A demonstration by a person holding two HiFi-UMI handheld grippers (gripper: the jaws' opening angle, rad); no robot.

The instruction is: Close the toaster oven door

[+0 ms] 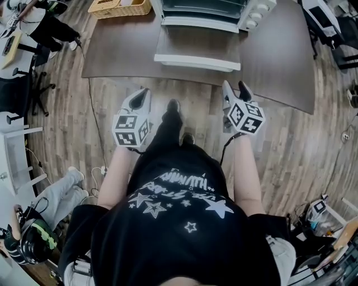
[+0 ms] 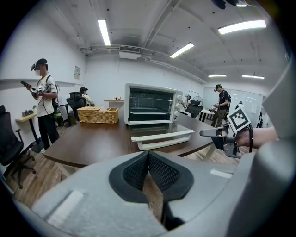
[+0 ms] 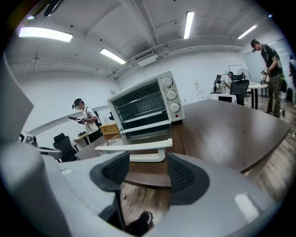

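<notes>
The white toaster oven (image 1: 207, 11) stands at the far side of the dark brown table (image 1: 123, 50), seen also in the left gripper view as the oven (image 2: 150, 104) and in the right gripper view as the oven (image 3: 145, 104). Its glass door (image 1: 196, 44) hangs open and lies flat, white handle (image 1: 197, 62) toward me. Both grippers hover short of the table's near edge, apart from the door. My left gripper (image 1: 142, 95) is shut, its pads (image 2: 138, 171) meeting with nothing between. My right gripper (image 1: 235, 88) is open and empty, and the door handle (image 3: 138, 147) shows beyond its pads (image 3: 115, 171).
A wicker basket (image 1: 120, 6) sits on the table left of the oven. Office chairs (image 1: 22, 84) and a desk stand to the left. A person (image 2: 44, 99) stands beyond the table's left end, others further back. Wooden floor (image 1: 291, 145) lies below the grippers.
</notes>
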